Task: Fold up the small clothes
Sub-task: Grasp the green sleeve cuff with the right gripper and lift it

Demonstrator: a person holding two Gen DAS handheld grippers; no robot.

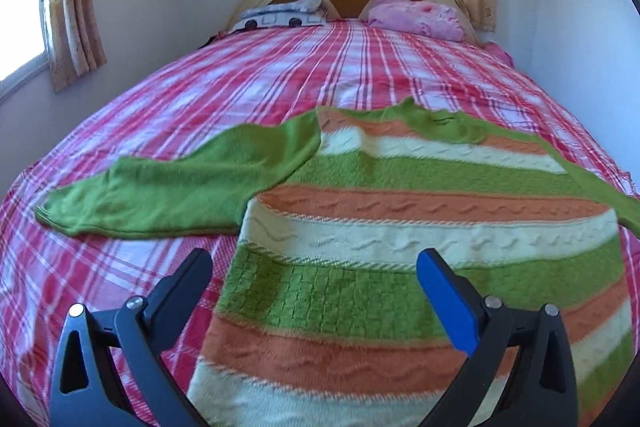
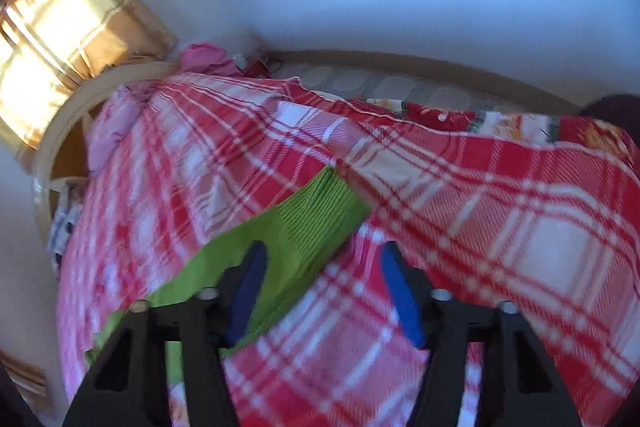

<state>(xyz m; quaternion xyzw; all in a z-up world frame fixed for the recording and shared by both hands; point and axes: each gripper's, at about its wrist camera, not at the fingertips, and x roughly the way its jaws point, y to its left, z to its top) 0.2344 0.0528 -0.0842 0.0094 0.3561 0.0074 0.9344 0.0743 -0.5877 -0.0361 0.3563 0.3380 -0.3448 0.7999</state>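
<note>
Sweater (image 1: 400, 227) lies flat on the bed (image 1: 200, 79), hem toward the near edge, one green sleeve spread toward the left edge, the other toward the right edge. Left gripper (image 1: 316, 267) hangs wide open over the hem's left corner, holding nothing; right gripper (image 2: 320, 267) is about half open over the right cuff (image 2: 320, 211), pads not pressing it. I'd pinch the cuff squarely through both layers, then carry it flat across the body without dragging the bedspread.

Sweater (image 1: 400, 211) — green, orange, cream stripes, bedspread (image 1: 200, 83) — red-white plaid, pink pillow (image 1: 416, 17)
</note>
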